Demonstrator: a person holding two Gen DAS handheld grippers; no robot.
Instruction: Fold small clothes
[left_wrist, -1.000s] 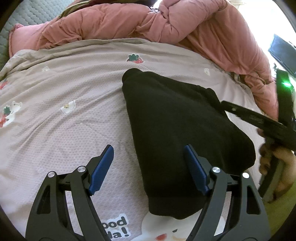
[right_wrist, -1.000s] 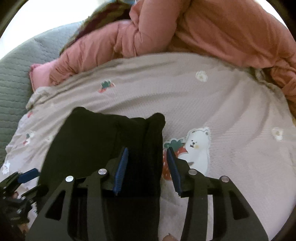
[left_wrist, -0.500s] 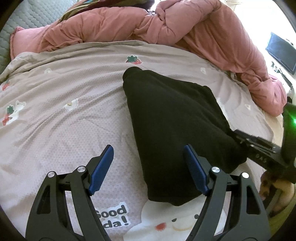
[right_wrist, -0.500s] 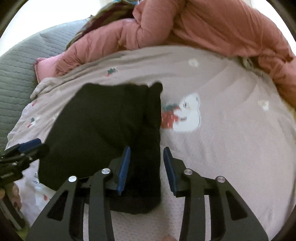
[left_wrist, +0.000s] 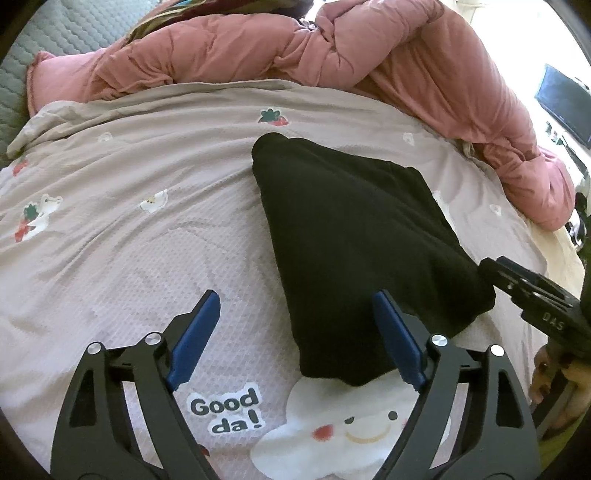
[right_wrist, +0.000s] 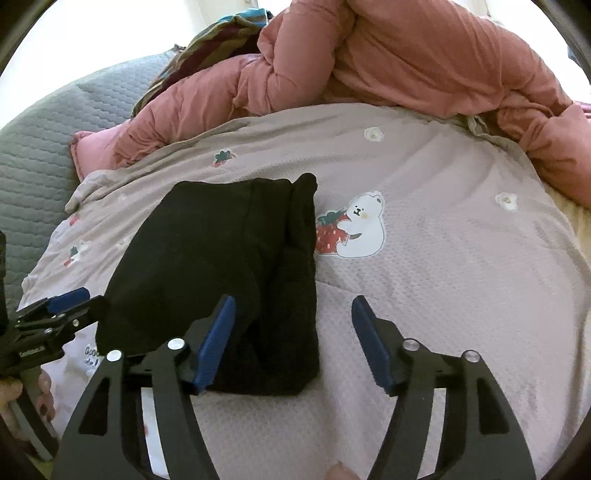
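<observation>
While the black garment lies folded into a compact wedge on the bed's printed blanket, the fold looks nearly done — perhaps one tuck left. Left gripper and right gripper are both opening — neither pinches cloth.

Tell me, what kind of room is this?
Most likely a bedroom, with the folding done on a bed. A cartoon-print bedspread covers the surface, a pink quilt is bunched behind it, and a grey quilted cushion or headboard sits at the far left. The black garment lies on the bedspread.

A pink quilt lies bunched along the far edge of a cartoon-printed bedspread, beside grey quilted fabric.
</observation>
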